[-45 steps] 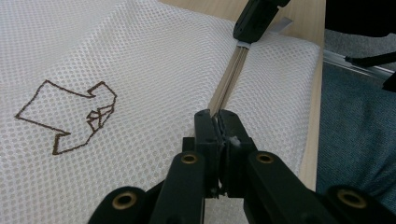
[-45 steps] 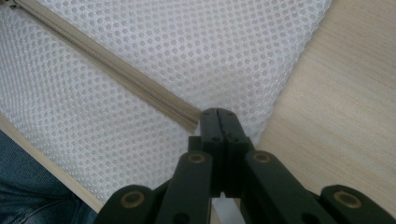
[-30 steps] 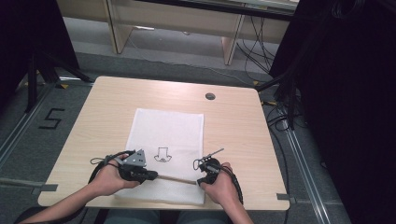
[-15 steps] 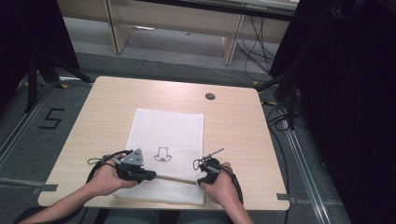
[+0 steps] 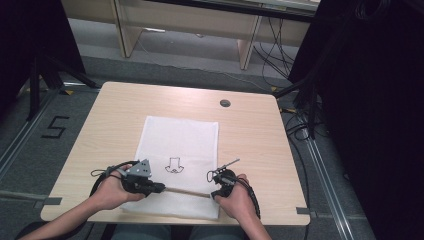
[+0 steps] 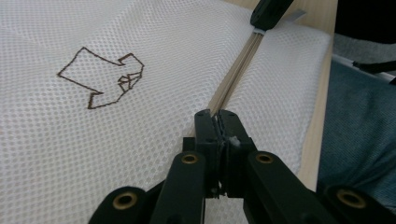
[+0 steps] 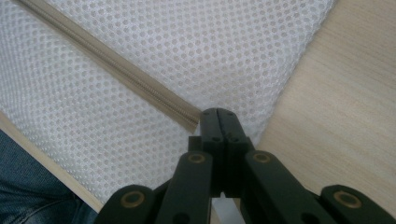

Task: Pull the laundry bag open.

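A white mesh bag lies flat on the wooden table, with a brown arrow drawing on it. A beige zipper runs along its near edge. My left gripper is shut at the zipper's left part; in the left gripper view its jaws pinch a small pale pull on the zipper. My right gripper is shut at the other end; in the right gripper view it clamps the bag where the zipper ends. The right gripper also appears far off in the left gripper view.
A round cable hole sits at the table's far right. Bare wood lies right of the bag. The table's near edge is close behind both hands. Cables and dark stands crowd the floor on the right.
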A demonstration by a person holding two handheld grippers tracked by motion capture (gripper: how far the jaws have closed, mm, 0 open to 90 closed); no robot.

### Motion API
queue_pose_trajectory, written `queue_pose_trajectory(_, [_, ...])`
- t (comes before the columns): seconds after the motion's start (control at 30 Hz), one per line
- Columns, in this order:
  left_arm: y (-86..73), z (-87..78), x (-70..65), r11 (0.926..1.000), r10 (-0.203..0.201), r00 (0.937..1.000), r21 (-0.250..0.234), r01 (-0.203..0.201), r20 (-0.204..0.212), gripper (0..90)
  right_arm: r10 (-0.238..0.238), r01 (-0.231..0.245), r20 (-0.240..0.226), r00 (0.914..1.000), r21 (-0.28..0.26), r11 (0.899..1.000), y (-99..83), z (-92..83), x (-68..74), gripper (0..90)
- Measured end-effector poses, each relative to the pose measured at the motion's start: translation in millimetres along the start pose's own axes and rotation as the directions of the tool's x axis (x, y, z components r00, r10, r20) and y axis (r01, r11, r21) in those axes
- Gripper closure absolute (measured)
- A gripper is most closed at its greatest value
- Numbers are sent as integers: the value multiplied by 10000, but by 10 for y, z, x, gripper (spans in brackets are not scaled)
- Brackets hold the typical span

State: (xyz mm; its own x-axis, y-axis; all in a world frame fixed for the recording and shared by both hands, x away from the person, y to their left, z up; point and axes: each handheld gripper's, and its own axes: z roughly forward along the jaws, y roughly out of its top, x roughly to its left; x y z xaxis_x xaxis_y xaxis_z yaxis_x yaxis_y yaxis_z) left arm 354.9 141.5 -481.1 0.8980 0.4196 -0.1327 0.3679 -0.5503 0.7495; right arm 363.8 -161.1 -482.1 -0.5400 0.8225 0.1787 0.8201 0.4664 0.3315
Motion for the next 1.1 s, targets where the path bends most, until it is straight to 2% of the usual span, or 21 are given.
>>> queue_pose_trajectory(0.07, [-20,-30,29,9999,93,9999,80,-93,-67,873,127,-127,0,9999,75,9999,0,-1,3,900])
queue_pose_trajectory(0.13, [-37,-44,33,9999,-165,9999,-29,165,10,873,-26,26,-9,10000,-18,10000,1,5,-5,900])
queue_pose_trajectory(0.23, [-46,-55,25,9998,-217,9997,-24,217,-61,873,18,-18,5,10000,8,10000,1,-1,0,900])
queue_pose_trajectory(0.27, [-44,-51,36,9999,-58,10000,84,59,-76,873,54,-54,20,10000,19,10000,1,-3,0,900])
queue_pose_trajectory(0.4, [-46,-53,30,9999,-148,9999,17,148,-68,874,129,-129,-3,9999,64,9999,0,-2,0,900])
queue_pose_trajectory(0.43, [-45,-61,33,10000,2,9998,90,0,-206,874,102,-102,-5,9999,52,9999,1,-1,-1,900])
queue_pose_trajectory(0.47, [-41,-61,25,10000,-60,9999,37,61,-142,874,102,-102,-5,9999,52,9999,1,-1,-1,900])
queue_pose_trajectory(0.5, [-36,-67,35,9999,132,9998,94,-131,-143,873,9,-9,-22,10000,-2,10000,2,1,-7,900])
queue_pose_trajectory(0.53, [-35,-69,30,9999,102,9998,74,-101,-164,874,176,-176,-11,9998,66,9998,0,-6,6,900])
queue_pose_trajectory(0.6, [-39,-67,30,10000,24,9999,94,-23,-149,874,118,-118,-9,9999,21,9999,0,-3,0,900])
queue_pose_trajectory(0.63, [-43,-62,22,9999,-162,9998,50,162,-114,874,105,-105,-3,9999,16,9999,0,-3,-1,900])
queue_pose_trajectory(0.7, [-41,-64,19,9999,-170,9998,5,170,-118,874,199,-200,20,9998,73,9998,-1,-4,3,900])
queue_pose_trajectory(0.77, [-36,-71,15,9999,-130,9997,-19,129,-182,874,51,-52,51,10000,115,9999,2,-8,-5,900])
queue_pose_trajectory(0.93, [-42,-65,19,9997,-223,9997,-38,223,-70,875,39,-39,48,10000,129,9999,2,-8,-5,900])
queue_pose_trajectory(1.07, [-40,-76,26,10000,-74,9998,44,75,-178,875,50,-50,18,10000,8,10000,0,-2,-2,900])
queue_pose_trajectory(1.1, [-53,-102,55,9997,-253,9997,-51,253,-58,875,16,-16,-14,10000,0,10000,1,1,-6,900])
